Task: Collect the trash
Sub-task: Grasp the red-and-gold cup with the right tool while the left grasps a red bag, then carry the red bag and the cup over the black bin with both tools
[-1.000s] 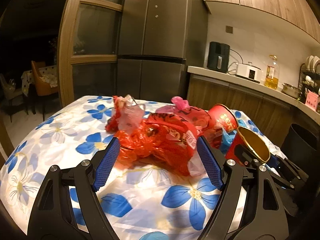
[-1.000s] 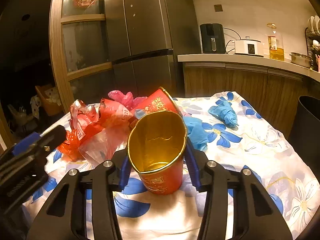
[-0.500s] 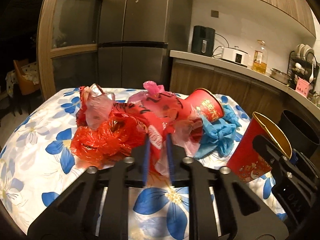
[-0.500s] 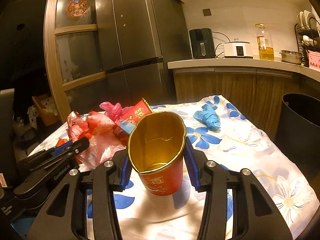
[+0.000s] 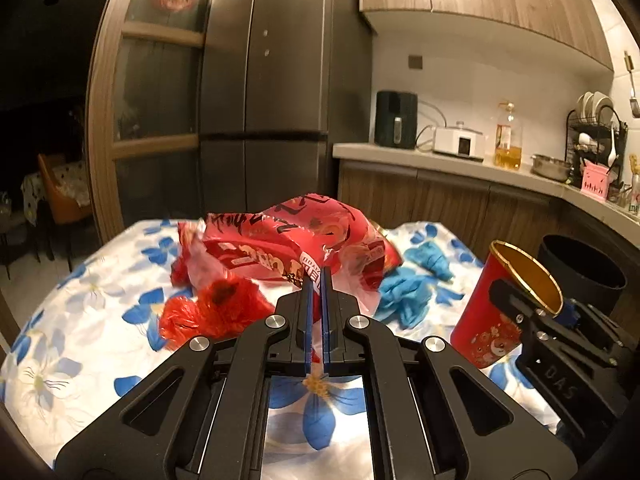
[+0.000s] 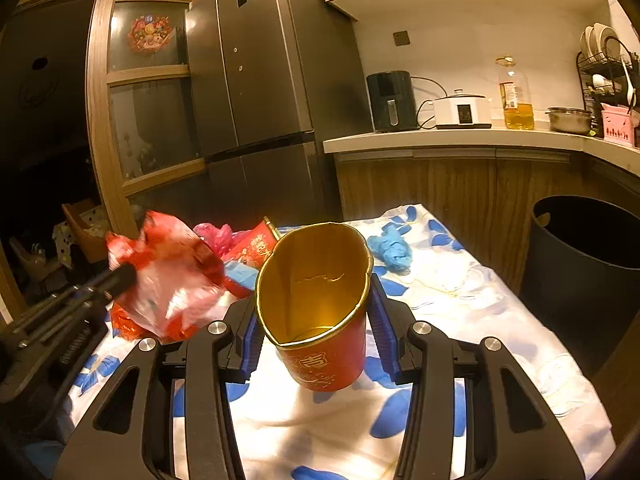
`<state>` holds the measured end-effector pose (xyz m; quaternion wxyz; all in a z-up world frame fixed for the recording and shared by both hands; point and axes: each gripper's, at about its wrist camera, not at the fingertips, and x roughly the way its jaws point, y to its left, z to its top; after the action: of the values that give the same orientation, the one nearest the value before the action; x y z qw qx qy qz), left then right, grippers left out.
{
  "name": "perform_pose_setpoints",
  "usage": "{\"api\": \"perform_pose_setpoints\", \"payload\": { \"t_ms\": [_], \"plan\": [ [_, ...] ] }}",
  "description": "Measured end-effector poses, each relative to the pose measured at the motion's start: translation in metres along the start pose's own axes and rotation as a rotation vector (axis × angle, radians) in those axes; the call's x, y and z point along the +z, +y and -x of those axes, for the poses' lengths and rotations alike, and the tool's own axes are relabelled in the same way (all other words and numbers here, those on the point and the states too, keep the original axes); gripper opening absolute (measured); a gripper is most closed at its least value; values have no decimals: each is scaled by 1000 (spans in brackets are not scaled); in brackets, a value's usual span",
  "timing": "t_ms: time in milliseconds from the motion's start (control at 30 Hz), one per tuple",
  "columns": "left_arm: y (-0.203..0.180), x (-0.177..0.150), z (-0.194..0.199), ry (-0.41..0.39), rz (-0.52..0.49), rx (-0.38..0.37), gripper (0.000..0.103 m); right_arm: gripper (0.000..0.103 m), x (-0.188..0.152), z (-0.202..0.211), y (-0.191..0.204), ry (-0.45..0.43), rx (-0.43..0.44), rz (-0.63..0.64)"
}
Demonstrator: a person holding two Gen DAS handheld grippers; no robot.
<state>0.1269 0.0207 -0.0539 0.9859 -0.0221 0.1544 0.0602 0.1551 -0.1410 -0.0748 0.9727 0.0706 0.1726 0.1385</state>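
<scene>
My left gripper [image 5: 316, 280] is closing its jaws tight on a crumpled red printed plastic bag [image 5: 280, 248], which hangs lifted off the table with thin plastic pinched between the pads. From the right wrist view the same bag [image 6: 168, 280] dangles from the left gripper's tip [image 6: 120, 276]. My right gripper [image 6: 316, 320] is shut on a red paper cup [image 6: 320, 364] with a gold inside, squeezed oval and held upright above the cloth. In the left wrist view, that cup [image 5: 492, 320] sits at the right.
On the floral tablecloth [image 5: 80, 340] lie a red crumpled net bag [image 5: 216, 308], blue gloves [image 5: 404, 292], a second red cup on its side [image 6: 256, 250] and a pink bag [image 6: 216, 236]. A black bin [image 6: 588, 264] stands beyond the table's right edge, under the counter.
The left jaws went from wide open to shut on the red plastic bag and lifted it off the pile. The right gripper kept the cup and drew back from the pile a little.
</scene>
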Motion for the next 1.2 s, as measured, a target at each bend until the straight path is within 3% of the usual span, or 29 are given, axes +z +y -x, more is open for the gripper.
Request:
{"api": "perform_pose_setpoints", "payload": {
  "t_ms": [700, 1200],
  "plan": [
    [-45, 15, 26, -61, -48, -100, 2, 47, 14, 46, -42, -82, -76, -23],
    [-114, 35, 15, -97, -100, -255, 2, 47, 41, 72, -100, -170, -204, -60]
  ]
}}
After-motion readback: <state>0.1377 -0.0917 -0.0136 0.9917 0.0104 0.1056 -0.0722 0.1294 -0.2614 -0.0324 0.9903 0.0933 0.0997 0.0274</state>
